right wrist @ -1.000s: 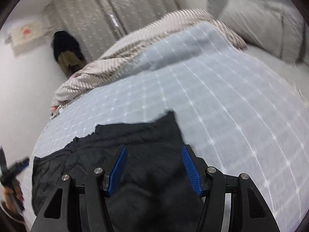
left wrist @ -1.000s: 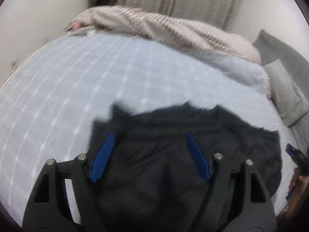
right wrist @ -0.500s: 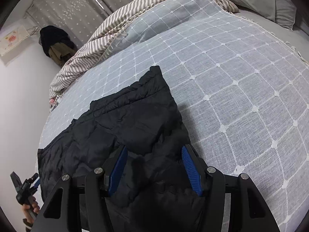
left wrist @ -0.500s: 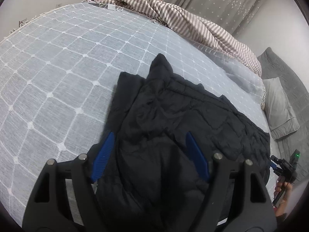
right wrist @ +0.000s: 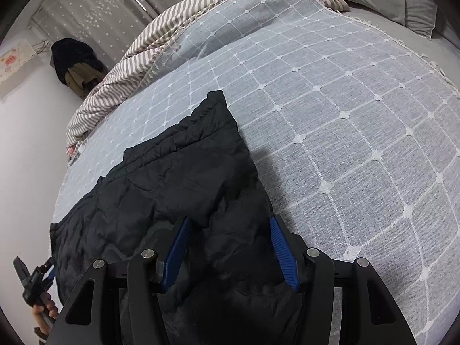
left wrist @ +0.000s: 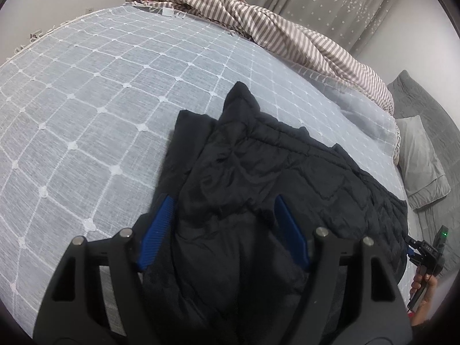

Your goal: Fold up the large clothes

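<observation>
- Item: black quilted jacket [left wrist: 287, 172], lying rumpled on the grid-patterned bedspread [left wrist: 86, 100], near the bed's front edge; one pointed corner reaches toward the striped blanket [left wrist: 287, 37] at the far side.
- Left gripper [left wrist: 224, 224]: blue fingers spread wide, jacket fabric lying between them, nothing pinched (released).
- Right gripper [right wrist: 228, 244]: likewise spread, straddling a raised fold of the jacket [right wrist: 187, 178]; not clenched.
- Step in hand, as judged: taking hold of the near edge at two points to begin a fold.
- Handling advice: close each pair of fingers on the full padded layer, not only the slippery shell (puffy fabric tends to slide out); lift both sides level so that the far edge drags flat over the bedspread [right wrist: 359, 143].
- Not shown: the jacket's nearest edge, cut off below both grippers; sleeves and collar cannot be told apart in the dark folds; how many layers lie between the fingers is unclear.
- Also present: grey pillow [left wrist: 422, 158], curtain [left wrist: 330, 3].
</observation>
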`<state>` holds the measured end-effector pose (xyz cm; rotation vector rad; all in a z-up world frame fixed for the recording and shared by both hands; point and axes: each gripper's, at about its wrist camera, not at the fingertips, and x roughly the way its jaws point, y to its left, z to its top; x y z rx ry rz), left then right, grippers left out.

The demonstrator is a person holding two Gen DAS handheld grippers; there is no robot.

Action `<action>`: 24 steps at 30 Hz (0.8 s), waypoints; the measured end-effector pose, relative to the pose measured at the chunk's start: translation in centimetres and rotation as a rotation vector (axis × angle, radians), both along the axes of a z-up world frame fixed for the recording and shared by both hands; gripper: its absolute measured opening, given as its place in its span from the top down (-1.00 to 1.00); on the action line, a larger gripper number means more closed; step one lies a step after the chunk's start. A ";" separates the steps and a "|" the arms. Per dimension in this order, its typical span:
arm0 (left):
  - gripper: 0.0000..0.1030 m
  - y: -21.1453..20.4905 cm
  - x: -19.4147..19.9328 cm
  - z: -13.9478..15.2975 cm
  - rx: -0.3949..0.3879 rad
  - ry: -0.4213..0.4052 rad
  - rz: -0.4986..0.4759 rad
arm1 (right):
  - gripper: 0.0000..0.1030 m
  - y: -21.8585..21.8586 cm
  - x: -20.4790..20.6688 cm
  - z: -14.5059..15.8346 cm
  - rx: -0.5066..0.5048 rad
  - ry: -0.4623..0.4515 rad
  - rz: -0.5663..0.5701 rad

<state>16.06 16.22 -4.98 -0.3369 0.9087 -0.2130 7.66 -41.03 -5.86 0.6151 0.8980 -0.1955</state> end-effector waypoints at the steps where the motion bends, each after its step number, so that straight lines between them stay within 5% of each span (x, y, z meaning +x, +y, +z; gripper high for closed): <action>1: -0.43 0.0 0.1 0.0 0.001 -0.001 0.000 | -0.07 0.1 0.1 -0.1 -0.005 0.002 0.001; 5: -0.36 -0.1 1.4 0.1 0.021 -0.003 -0.007 | 0.23 0.4 0.5 -0.3 -0.033 0.005 -0.006; 10: 0.37 -1.2 2.9 -0.2 0.044 0.018 -0.030 | 0.67 0.6 1.5 -0.5 -0.057 -0.023 -0.011; 11: 0.74 -1.6 2.9 0.0 0.057 0.010 -0.029 | 0.73 0.8 1.6 -0.3 -0.072 -0.034 -0.012; 12: 0.84 -1.8 2.9 0.2 0.061 0.004 -0.027 | 0.78 0.9 1.6 -0.1 -0.087 -0.043 -0.013; 24: 0.94 -2.0 3.0 6.0 -0.003 -0.164 0.048 | 0.86 2.0 4.2 4.9 -0.182 -0.241 -0.016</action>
